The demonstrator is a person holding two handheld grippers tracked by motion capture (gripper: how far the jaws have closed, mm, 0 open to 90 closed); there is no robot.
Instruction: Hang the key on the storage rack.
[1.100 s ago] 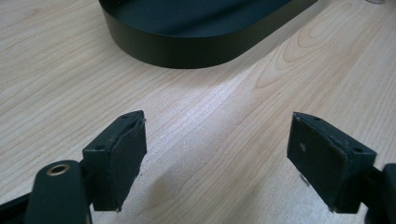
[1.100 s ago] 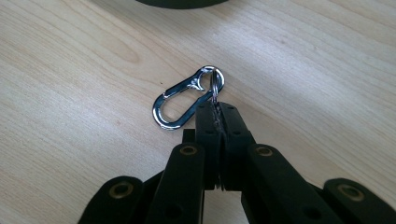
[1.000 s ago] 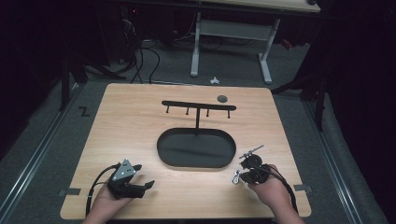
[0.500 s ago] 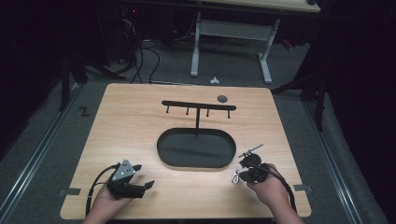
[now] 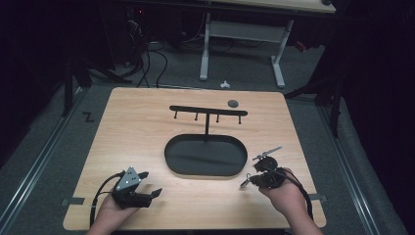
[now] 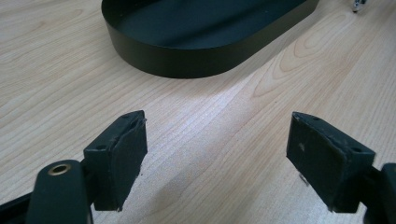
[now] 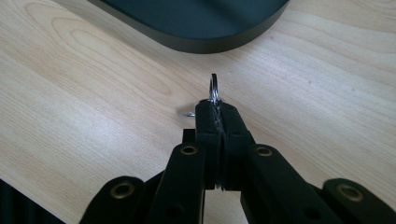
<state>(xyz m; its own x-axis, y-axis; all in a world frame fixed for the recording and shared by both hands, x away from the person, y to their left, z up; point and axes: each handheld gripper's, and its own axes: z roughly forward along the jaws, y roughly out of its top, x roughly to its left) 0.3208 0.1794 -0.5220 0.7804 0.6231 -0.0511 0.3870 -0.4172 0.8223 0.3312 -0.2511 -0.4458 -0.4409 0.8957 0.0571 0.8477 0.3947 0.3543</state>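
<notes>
Right gripper (image 7: pixel 215 108): my jaws are clamped together on a key ring (image 7: pixel 213 88), which stands edge-on above the pads.
Left gripper (image 6: pixel 215 154): my jaws stand wide, nothing between them, low near the table's front-left corner.
Key ring's place: near the table's (image 5: pixel 137 122) front-right corner, just beside the tray's (image 5: pixel 205 172) right end.
Progress: I judge the ring picked; hanging it on the hook rack (image 5: pixel 208 112) toward the far edge is left.
Views: the high view shows rack and hooks; the right gripper view shows the grip itself.

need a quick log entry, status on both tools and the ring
Right tool shut on key ring, beside black oval tray. Left tool open, holding nothing. Nothing in the way.
</notes>
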